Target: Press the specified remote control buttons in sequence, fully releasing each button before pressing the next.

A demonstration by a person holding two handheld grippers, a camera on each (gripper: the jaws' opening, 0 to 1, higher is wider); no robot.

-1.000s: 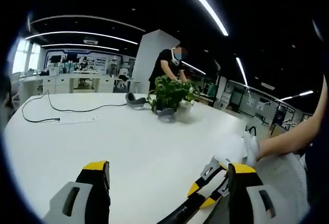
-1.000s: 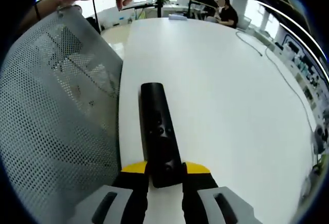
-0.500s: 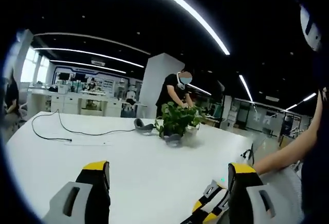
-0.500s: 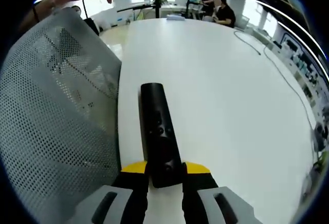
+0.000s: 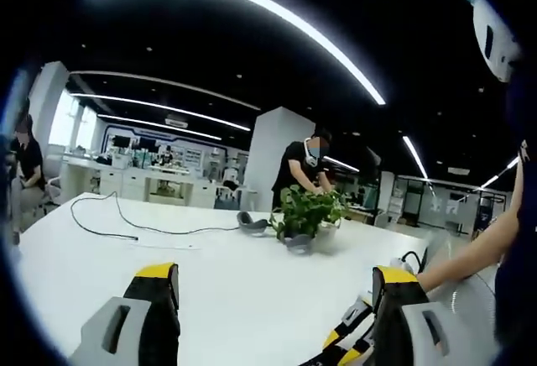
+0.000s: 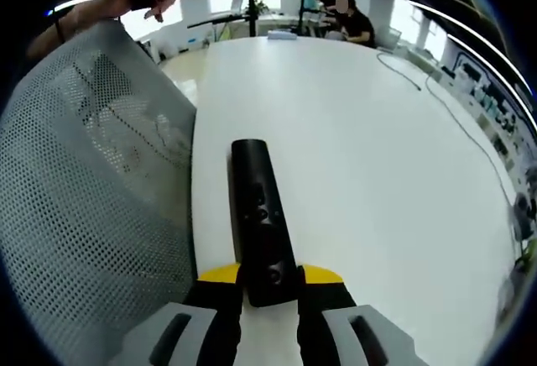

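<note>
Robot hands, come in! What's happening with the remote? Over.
Right gripper shut on remote. Left gripper open, raised over table. Nothing in the way.

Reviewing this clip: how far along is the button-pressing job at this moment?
Done: the right tool is shut on the near end of the black remote control, which points out over the white table. In hand: the left tool is open, raised above the table, aimed toward a potted plant, touching no button. Left: apparently every press; the pictures show no sign that one has been made.
</note>
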